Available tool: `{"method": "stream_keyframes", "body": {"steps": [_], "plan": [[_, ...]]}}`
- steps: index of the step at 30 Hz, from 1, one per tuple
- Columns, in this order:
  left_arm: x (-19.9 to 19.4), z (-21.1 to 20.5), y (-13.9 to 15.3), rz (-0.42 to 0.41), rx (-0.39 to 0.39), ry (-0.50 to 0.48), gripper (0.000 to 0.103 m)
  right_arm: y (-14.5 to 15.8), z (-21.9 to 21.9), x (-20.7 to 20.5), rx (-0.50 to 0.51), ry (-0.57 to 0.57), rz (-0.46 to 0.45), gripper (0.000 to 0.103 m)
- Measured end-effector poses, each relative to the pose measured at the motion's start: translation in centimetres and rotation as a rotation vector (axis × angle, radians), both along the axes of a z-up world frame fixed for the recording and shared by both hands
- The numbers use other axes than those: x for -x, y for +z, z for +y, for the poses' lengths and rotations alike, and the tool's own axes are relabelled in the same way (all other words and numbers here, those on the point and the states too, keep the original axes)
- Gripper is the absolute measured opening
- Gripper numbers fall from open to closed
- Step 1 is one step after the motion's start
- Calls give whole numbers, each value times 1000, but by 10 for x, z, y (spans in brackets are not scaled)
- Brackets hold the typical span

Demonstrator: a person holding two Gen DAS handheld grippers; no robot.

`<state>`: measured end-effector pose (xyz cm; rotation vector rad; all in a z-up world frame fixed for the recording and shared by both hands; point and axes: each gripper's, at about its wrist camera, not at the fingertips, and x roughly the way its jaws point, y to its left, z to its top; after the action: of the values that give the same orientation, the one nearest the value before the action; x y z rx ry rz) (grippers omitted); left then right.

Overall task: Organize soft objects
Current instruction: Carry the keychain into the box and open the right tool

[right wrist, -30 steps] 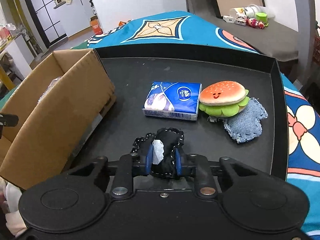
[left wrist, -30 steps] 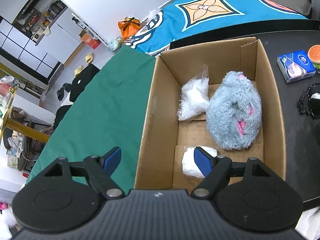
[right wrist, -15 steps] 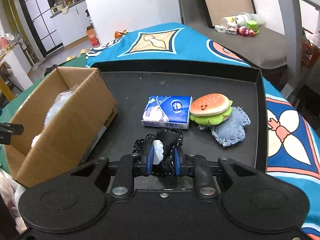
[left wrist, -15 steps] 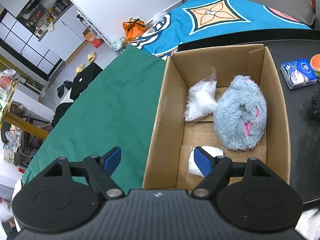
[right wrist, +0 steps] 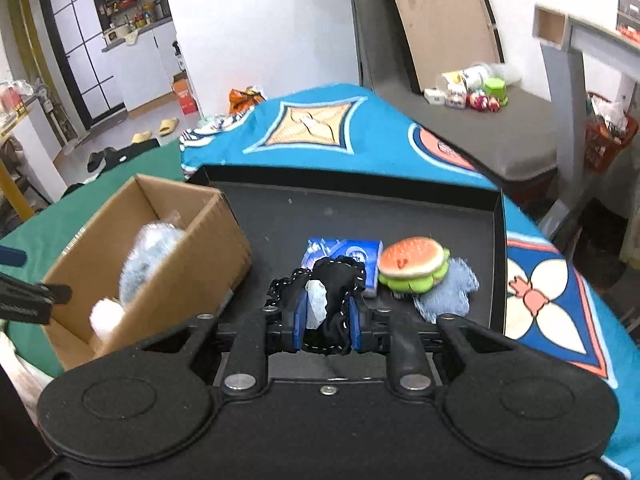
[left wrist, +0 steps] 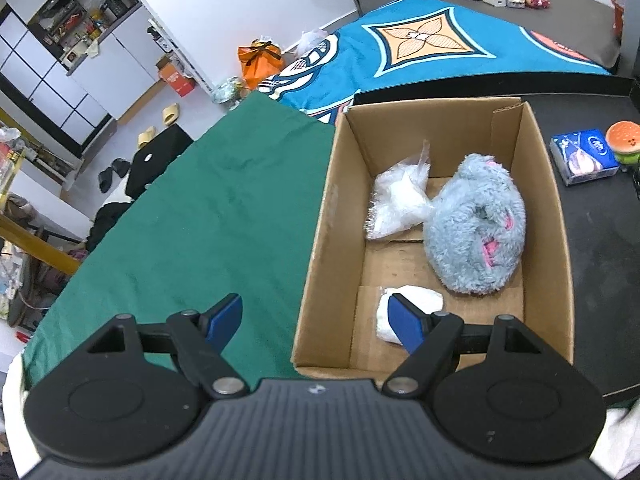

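A cardboard box point(left wrist: 332, 216) holds a grey-blue plush toy point(left wrist: 476, 232), a clear bag of white stuffing point(left wrist: 396, 208) and a white soft ball point(left wrist: 424, 300). My left gripper point(left wrist: 320, 320) is open and empty, above the box's near left corner. My right gripper point(right wrist: 326, 316) is shut on a black lace-trimmed fabric piece point(right wrist: 336, 280), lifted above the black tray point(right wrist: 400, 208). On the tray lie a blue tissue pack point(right wrist: 340, 250), a burger plush point(right wrist: 412, 262) and a denim piece point(right wrist: 448, 292). The box also shows in the right wrist view point(right wrist: 192, 256).
A green cloth point(left wrist: 192, 216) covers the table left of the box. A blue patterned cloth point(right wrist: 360, 132) lies beyond the tray. The tray has a raised rim point(right wrist: 498, 240). The left gripper's finger point(right wrist: 28, 298) shows at the left edge of the right wrist view.
My right gripper has risen with the black fabric piece, so the tray and box look farther below. My left gripper has pulled back and up from the box, still open.
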<state>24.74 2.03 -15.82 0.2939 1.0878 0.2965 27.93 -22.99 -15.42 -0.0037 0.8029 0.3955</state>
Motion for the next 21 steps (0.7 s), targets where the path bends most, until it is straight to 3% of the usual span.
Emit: {"method": "stream_keyframes", "body": {"steps": [21], "plan": [[3, 24, -4, -3, 126, 22, 72, 52, 73, 12, 0, 107, -82, 22]]}}
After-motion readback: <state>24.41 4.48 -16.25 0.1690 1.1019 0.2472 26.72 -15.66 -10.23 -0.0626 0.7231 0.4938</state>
